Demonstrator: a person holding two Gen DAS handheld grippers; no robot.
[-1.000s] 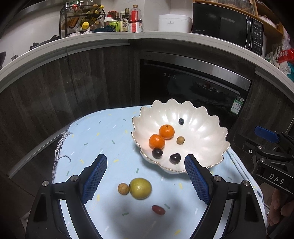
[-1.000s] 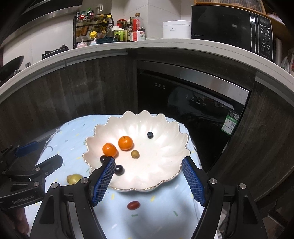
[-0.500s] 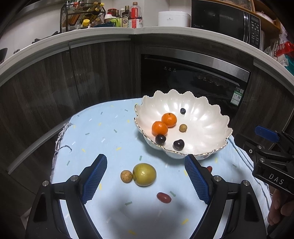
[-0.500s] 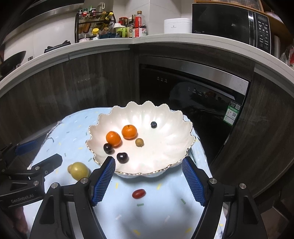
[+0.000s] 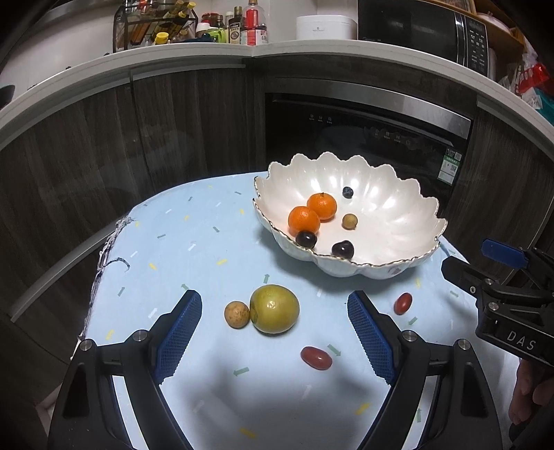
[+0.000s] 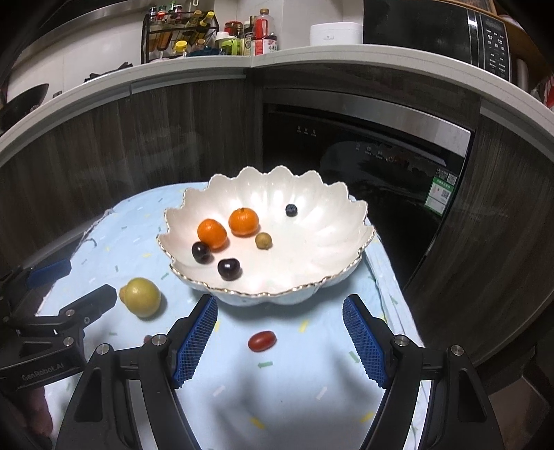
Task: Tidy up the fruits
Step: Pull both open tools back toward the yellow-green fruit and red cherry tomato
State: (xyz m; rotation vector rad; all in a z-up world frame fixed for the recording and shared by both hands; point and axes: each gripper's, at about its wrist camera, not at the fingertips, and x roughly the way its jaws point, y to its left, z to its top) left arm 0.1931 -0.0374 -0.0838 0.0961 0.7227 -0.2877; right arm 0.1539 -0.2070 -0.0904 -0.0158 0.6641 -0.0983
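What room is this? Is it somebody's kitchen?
Most likely a home kitchen. A black microwave oven and a wire rack of sauce bottles sit on the white countertop, with a built-in black dishwasher-like appliance below.

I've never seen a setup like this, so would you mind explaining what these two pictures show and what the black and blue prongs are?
No robot here: a person holds a two-finger gripper in each hand, each carrying a fisheye camera looking along its fingers. One picture comes from the left gripper, the other from the right gripper; the prongs are their blue-padded fingers. Both are open and hold nothing. On the light blue tablecloth stands a scalloped white bowl holding two oranges, dark cherries, a small tan fruit and a blueberry. Still on the cloth: a yellow-green fruit, a small brown fruit touching it, and two red grape tomatoes.
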